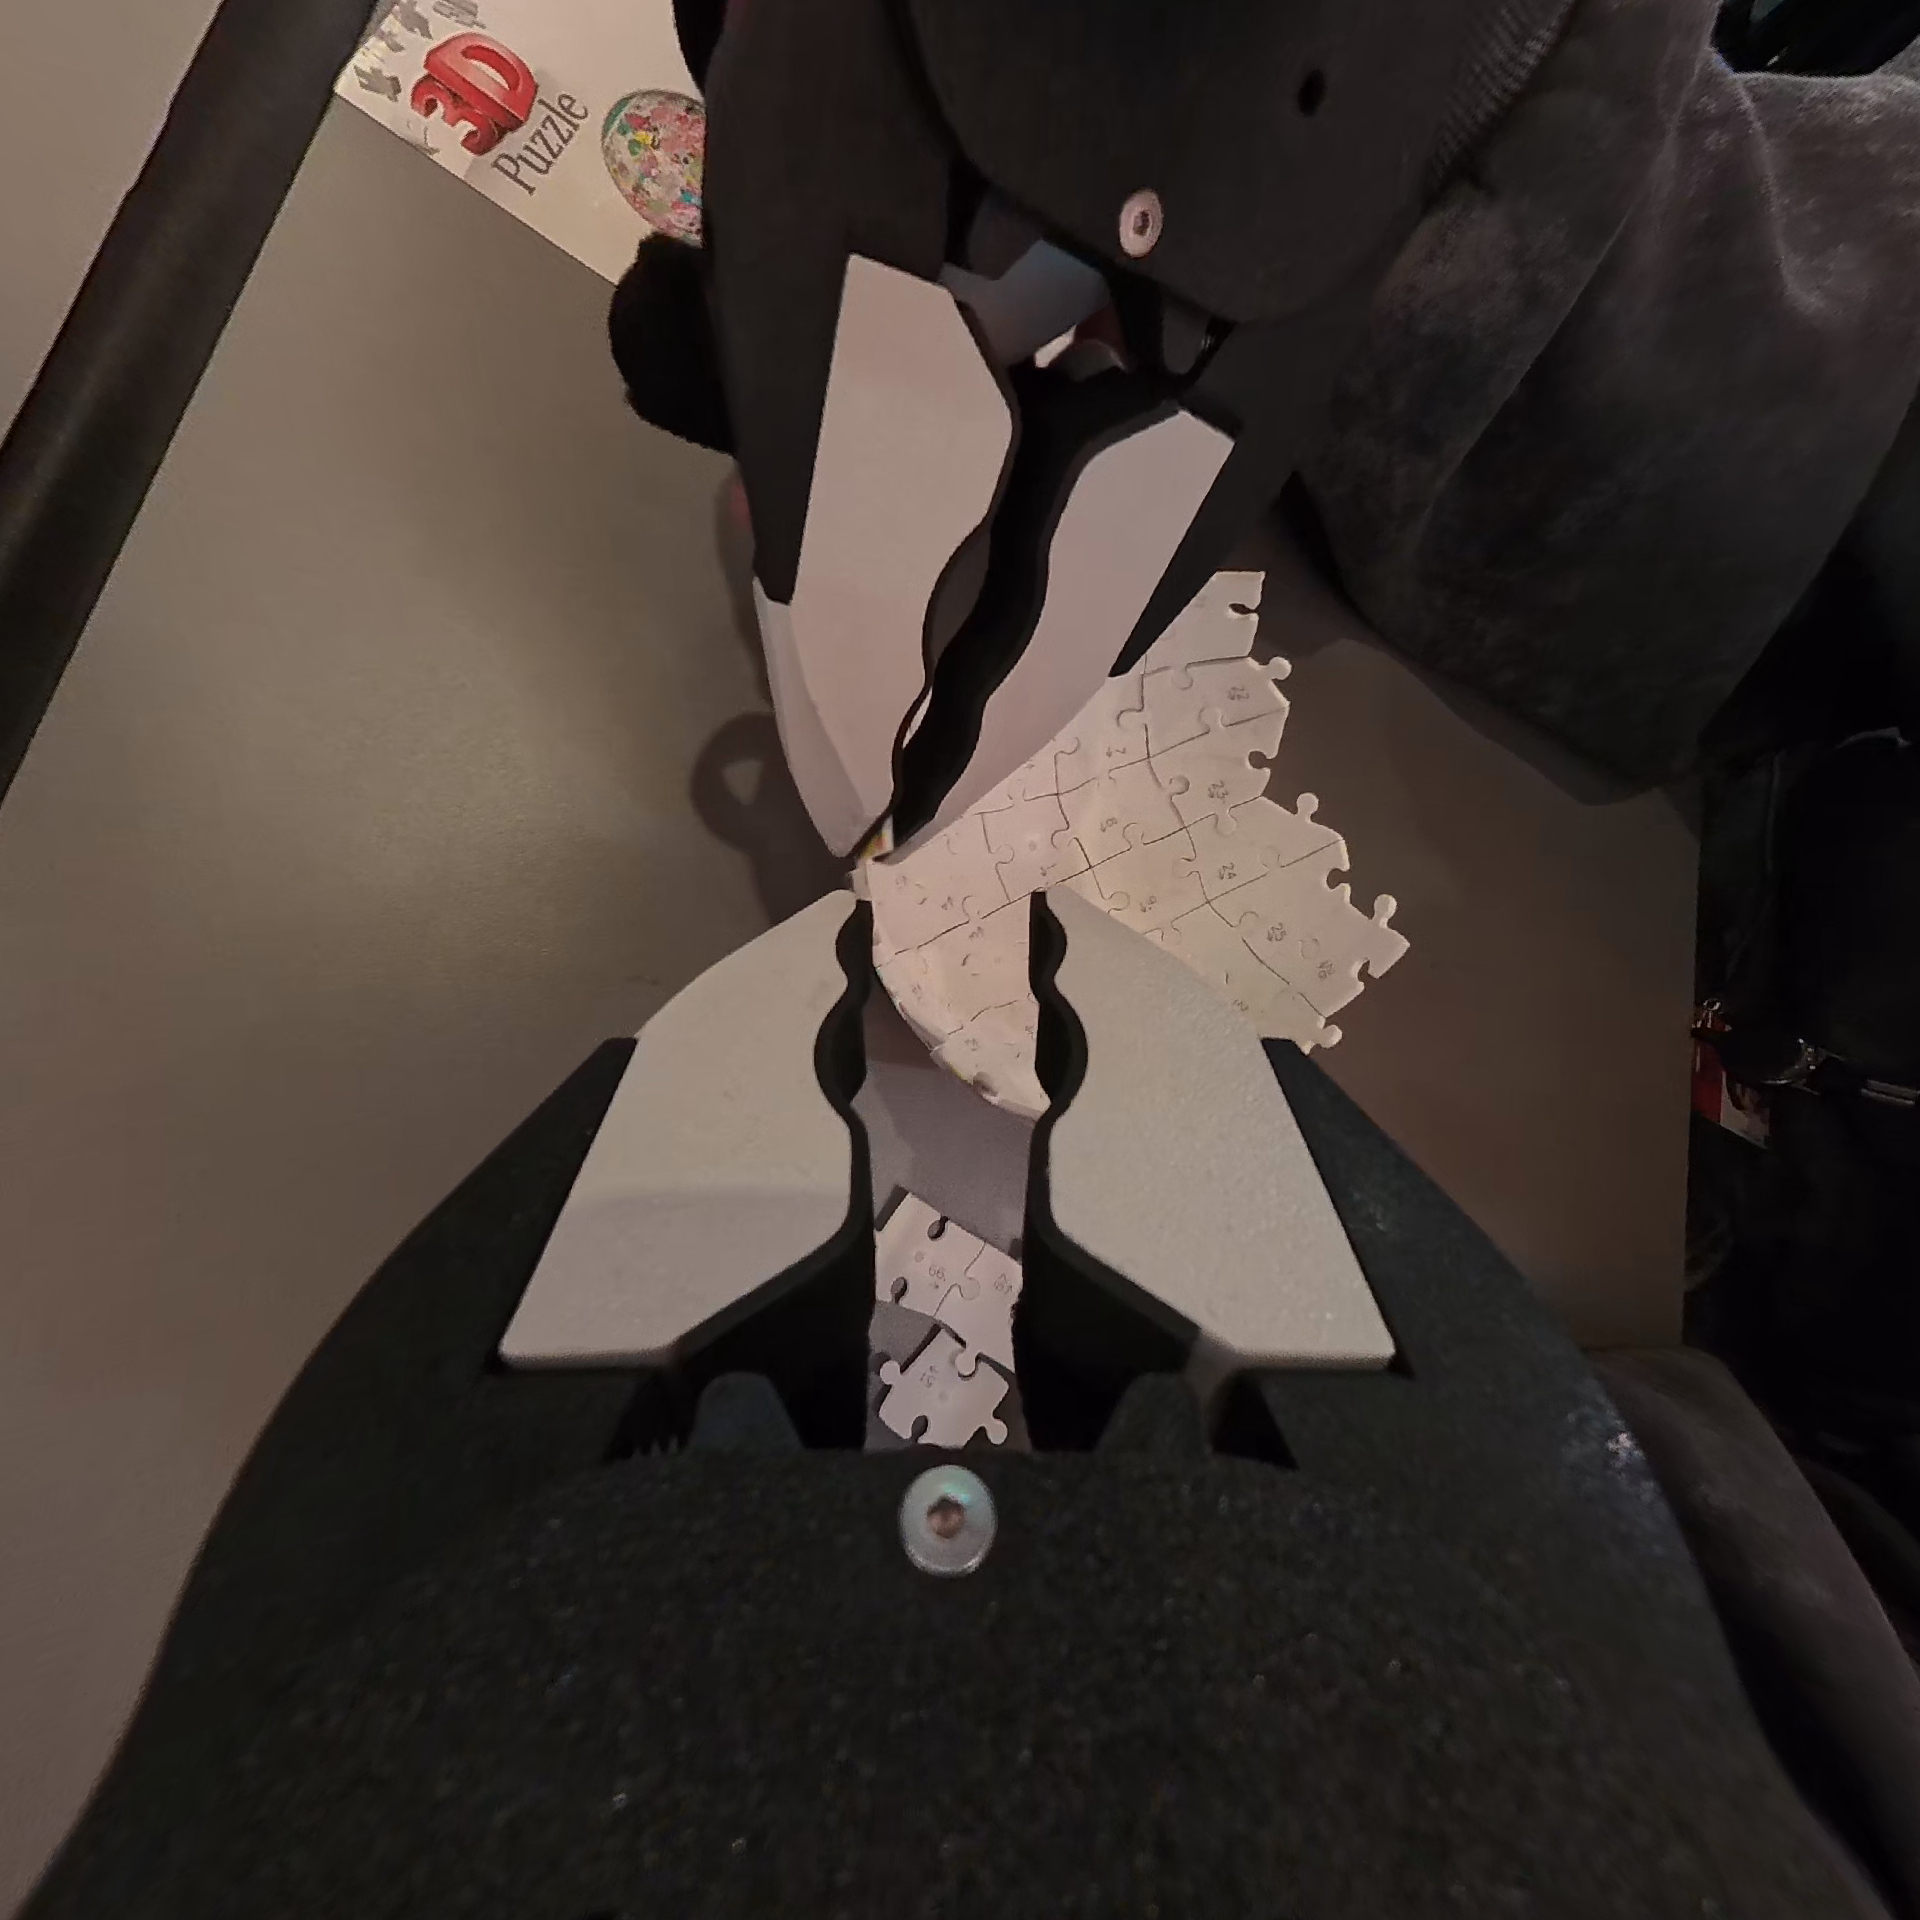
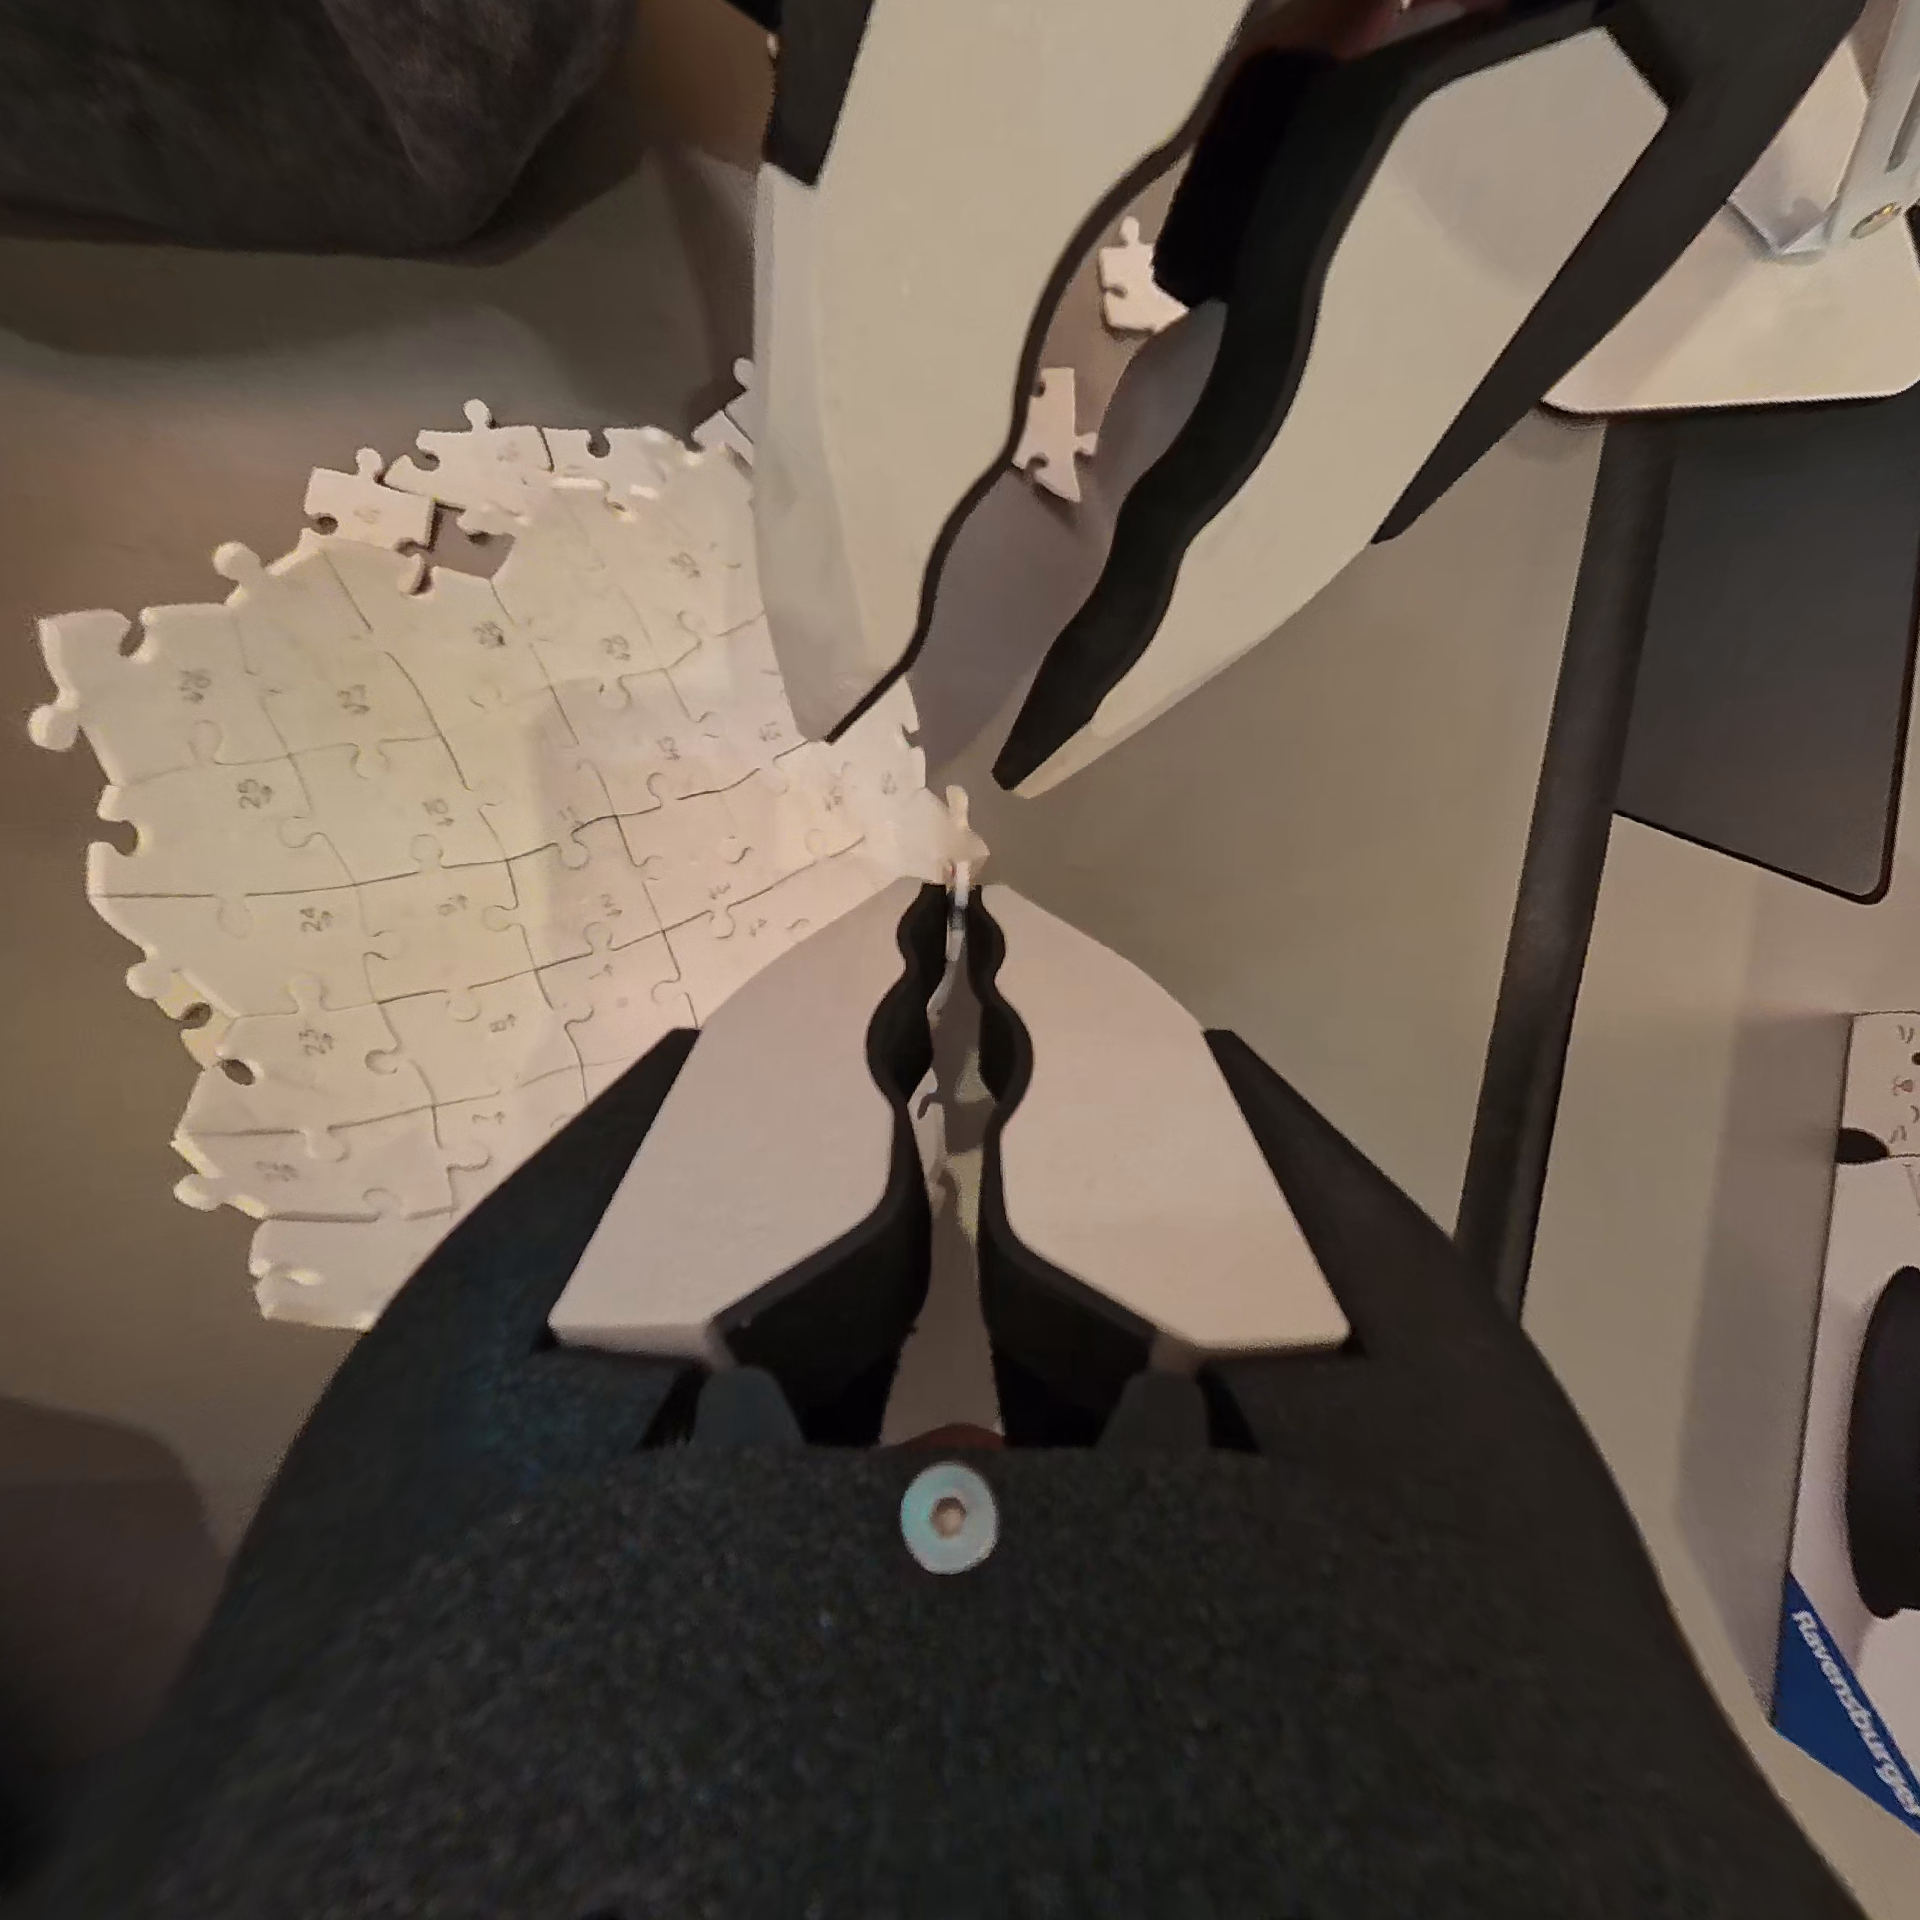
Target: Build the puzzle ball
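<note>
The half-built puzzle ball [image 2: 436,790], a curved white shell of joined pieces with its numbered inner side up, hung above the grey surface [image 1: 343,727] between the two tools. The left hand-held gripper [image 1: 945,914] stood partly spread, its fingers straddling the shell's rounded lower edge; whether they pressed on it could not be told. The right hand-held gripper [image 2: 961,904] was pressed together on a single thin puzzle piece [image 2: 958,831] held edge-on, touching the shell's rim at its tip. Most of the shell fanned out to that gripper's left. Loose pieces [image 1: 940,1340] lay on the surface beneath the shell, and the puzzle box [image 1: 520,135] lay well beyond it.
</note>
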Motion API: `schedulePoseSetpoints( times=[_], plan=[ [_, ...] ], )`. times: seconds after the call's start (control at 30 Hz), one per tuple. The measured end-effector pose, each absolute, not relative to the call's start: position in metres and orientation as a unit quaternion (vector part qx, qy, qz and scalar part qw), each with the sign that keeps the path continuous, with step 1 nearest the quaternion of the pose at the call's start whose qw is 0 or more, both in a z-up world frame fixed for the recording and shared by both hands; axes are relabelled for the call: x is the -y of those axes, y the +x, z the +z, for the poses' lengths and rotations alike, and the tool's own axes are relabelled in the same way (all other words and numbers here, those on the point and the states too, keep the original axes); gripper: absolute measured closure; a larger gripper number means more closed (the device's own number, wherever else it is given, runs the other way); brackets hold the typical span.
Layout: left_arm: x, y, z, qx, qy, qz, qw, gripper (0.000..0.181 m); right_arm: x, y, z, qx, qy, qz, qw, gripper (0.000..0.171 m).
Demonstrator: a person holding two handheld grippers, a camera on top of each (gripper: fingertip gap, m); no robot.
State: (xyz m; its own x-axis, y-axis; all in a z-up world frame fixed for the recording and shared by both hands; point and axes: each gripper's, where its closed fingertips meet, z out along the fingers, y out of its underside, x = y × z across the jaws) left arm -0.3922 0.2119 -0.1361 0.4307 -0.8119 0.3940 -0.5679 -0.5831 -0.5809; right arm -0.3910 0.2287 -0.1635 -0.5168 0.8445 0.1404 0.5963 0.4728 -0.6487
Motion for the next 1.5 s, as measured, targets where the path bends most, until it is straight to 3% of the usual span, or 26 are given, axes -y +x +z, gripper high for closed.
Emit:
schedulePoseSetpoints(
  times=[1.5],
  plan=[
    [-0.211, -0.391, -0.138, -0.414, -0.825, -0.343, 0.176, 0.153, -0.239, -0.392, -0.166, 0.847, -0.42, 0.2, 0.258, 0.162]
  ],
)
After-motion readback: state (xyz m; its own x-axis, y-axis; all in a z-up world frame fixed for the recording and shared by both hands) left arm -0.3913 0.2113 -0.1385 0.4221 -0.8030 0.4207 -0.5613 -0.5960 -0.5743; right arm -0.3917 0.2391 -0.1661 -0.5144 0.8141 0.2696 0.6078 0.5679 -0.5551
